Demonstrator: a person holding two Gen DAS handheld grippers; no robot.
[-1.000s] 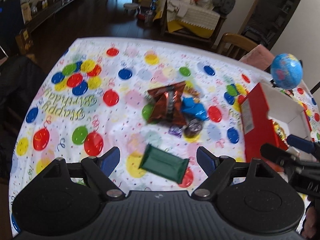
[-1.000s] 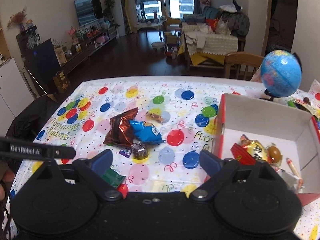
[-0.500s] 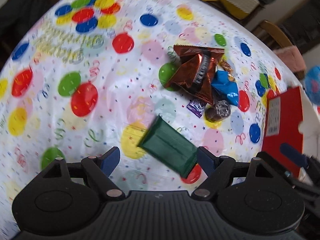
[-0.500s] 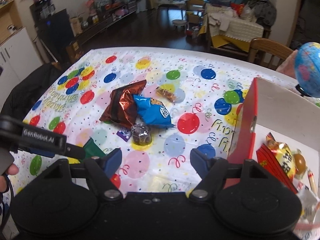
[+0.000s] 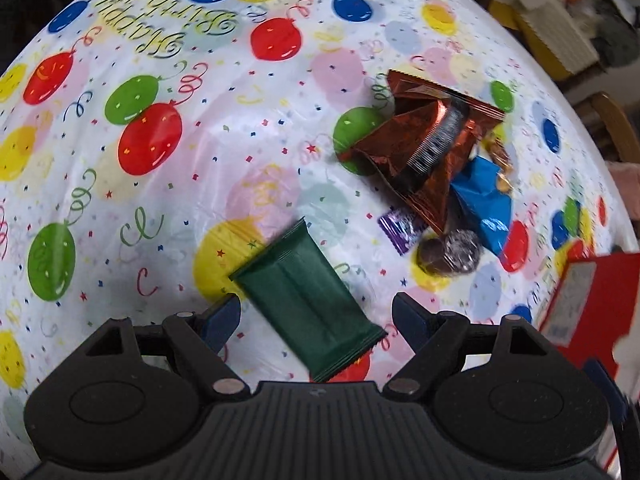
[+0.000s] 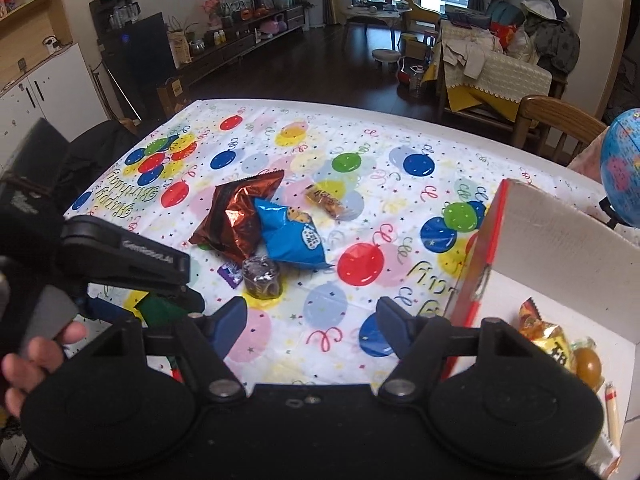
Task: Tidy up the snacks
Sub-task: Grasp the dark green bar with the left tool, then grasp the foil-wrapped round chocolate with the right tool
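Observation:
A dark green snack bar point(image 5: 308, 300) lies flat on the balloon tablecloth, between the open jaws of my left gripper point(image 5: 316, 314), just above it. Beyond it lie a copper foil bag point(image 5: 424, 152), a blue cookie bag point(image 5: 486, 200), a small purple wrapper point(image 5: 398, 228) and a round foil-wrapped snack point(image 5: 450, 254). My right gripper point(image 6: 310, 320) is open and empty above the cloth, left of the red-and-white box point(image 6: 560, 240), which holds several snacks point(image 6: 560, 348). The left gripper also shows in the right wrist view point(image 6: 120, 260), over the green bar point(image 6: 160, 312).
A small orange snack point(image 6: 326, 200) lies behind the blue bag point(image 6: 292, 236). A blue globe point(image 6: 622, 168) stands at the far right behind the box. A wooden chair point(image 6: 556, 120) stands at the table's far side. The box's red wall point(image 5: 588, 300) is right of my left gripper.
My left gripper has come down and forward over the green bar, which now sits between its jaws. My right gripper has drawn left, away from the box.

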